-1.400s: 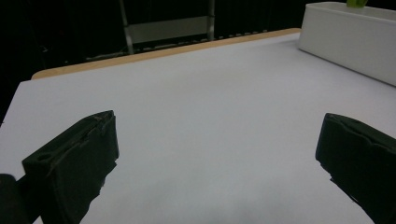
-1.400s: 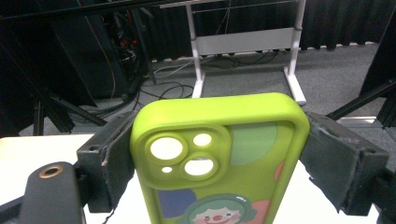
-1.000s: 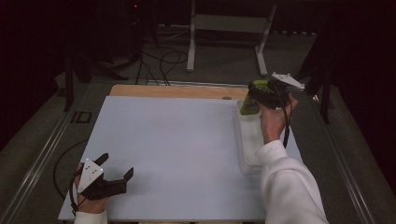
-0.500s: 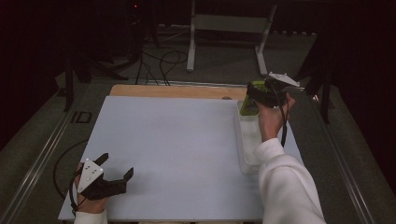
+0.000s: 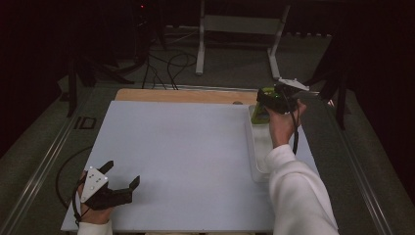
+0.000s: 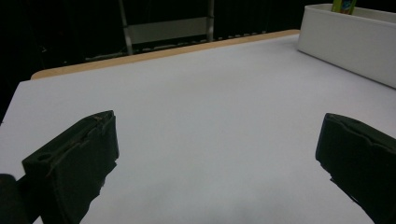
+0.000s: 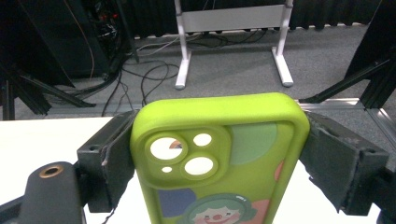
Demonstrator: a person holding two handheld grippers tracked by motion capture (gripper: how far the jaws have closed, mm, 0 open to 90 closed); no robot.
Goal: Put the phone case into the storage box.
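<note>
White table (image 5: 186,161), wood strip along far edge; dark room, cables on floor. White tray (image 5: 258,147) at right edge. Right gripper (image 5: 272,100) above tray's far end, jaws clamping green phone case (image 7: 219,158). Left gripper (image 5: 122,182) near corner, jaws wide, empty.

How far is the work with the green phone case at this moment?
Done: the right gripper has gripped the green phone case by its sides, above the white tray. In hand: the case is held upright. Left: probably setting it down; the left gripper rests open on the table.
</note>
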